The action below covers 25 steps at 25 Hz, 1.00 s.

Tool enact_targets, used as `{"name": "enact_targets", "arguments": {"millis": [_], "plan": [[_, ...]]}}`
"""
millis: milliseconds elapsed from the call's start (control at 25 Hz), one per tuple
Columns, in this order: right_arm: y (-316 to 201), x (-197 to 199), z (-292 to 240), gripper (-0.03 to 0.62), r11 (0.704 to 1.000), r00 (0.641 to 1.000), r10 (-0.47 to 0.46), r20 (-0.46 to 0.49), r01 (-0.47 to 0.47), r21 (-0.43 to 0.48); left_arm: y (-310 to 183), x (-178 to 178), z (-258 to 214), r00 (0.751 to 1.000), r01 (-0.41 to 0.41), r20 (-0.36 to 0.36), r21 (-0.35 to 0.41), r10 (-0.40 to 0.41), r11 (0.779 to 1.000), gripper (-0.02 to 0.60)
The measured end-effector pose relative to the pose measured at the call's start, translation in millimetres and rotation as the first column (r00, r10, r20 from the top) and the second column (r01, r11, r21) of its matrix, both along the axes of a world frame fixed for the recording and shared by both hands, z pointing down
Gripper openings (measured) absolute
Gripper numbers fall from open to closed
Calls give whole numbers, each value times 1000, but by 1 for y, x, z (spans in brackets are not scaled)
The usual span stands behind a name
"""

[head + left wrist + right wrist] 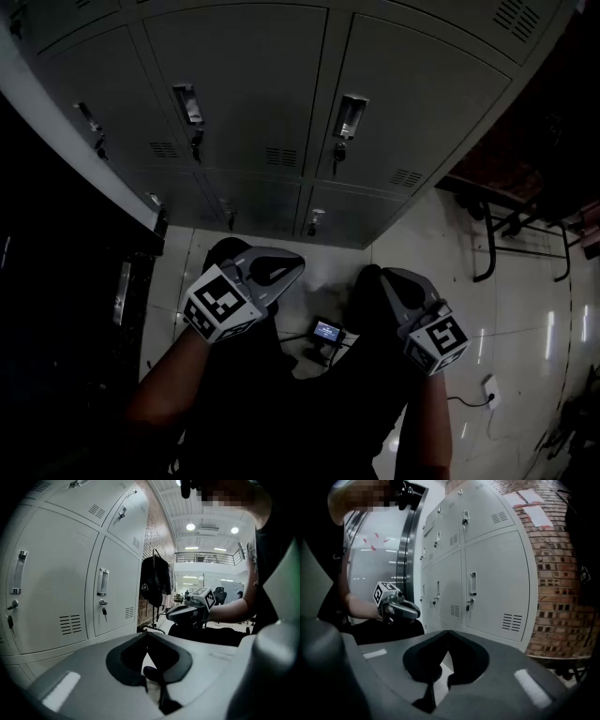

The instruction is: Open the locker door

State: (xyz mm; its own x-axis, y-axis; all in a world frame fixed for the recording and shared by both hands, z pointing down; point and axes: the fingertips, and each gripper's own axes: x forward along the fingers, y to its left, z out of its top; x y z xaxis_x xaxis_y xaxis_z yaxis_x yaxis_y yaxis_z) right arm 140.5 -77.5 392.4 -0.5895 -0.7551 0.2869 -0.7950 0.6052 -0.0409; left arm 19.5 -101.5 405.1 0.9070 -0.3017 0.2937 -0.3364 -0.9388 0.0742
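A bank of grey lockers (272, 103) fills the top of the head view, every door closed. Each door has a recessed metal handle (349, 117) with a key hanging in the lock below it. My left gripper (286, 267) and right gripper (373, 278) are held low, close to my body and well short of the doors. Both touch nothing. In the left gripper view the jaws meet at their tips (147, 632), empty, with locker doors (108, 597) off to the left. The right gripper (447, 631) is likewise shut and empty, and faces a locker door (494, 585).
A small device with a lit screen (327, 330) lies on the tiled floor between my arms. A white plug and cable (489, 386) lie at the right. A black metal frame (492, 239) stands right of the lockers, by a brick wall (562, 573). A dark jacket (157, 581) hangs there.
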Motion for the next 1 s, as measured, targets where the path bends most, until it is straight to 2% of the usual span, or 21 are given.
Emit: {"name": "enact_targets", "arguments": {"millis": [120,400,600,680,760,880,1000], "plan": [[-5,-7,-6,3,999,1000,-7,7,6,44,0,0,-1,1000,-5,-8,2,5,1000,12],[-41,-38,4,3,996,976,-17,-217,35,81,1,0,-2,1000,-10,-19,-1,10,1000,12],[-80,-44,7,25,995,925,35,-379,2,96,2,2,-6,999,-23,-43,-3,23,1000,12],[-99,-44,6,25,992,886,77,-457,-22,123,3,3,-8,998,-27,-49,1,27,1000,12],[-117,-43,6,29,988,829,111,-548,-32,152,3,3,-8,998,-26,-58,0,26,1000,12],[-142,-44,7,76,981,710,145,-689,-11,196,2,2,-11,996,-29,-80,-2,29,1000,12],[-166,-51,4,109,971,587,172,-791,34,237,2,-2,-13,995,-28,-92,-4,27,1000,12]]}}
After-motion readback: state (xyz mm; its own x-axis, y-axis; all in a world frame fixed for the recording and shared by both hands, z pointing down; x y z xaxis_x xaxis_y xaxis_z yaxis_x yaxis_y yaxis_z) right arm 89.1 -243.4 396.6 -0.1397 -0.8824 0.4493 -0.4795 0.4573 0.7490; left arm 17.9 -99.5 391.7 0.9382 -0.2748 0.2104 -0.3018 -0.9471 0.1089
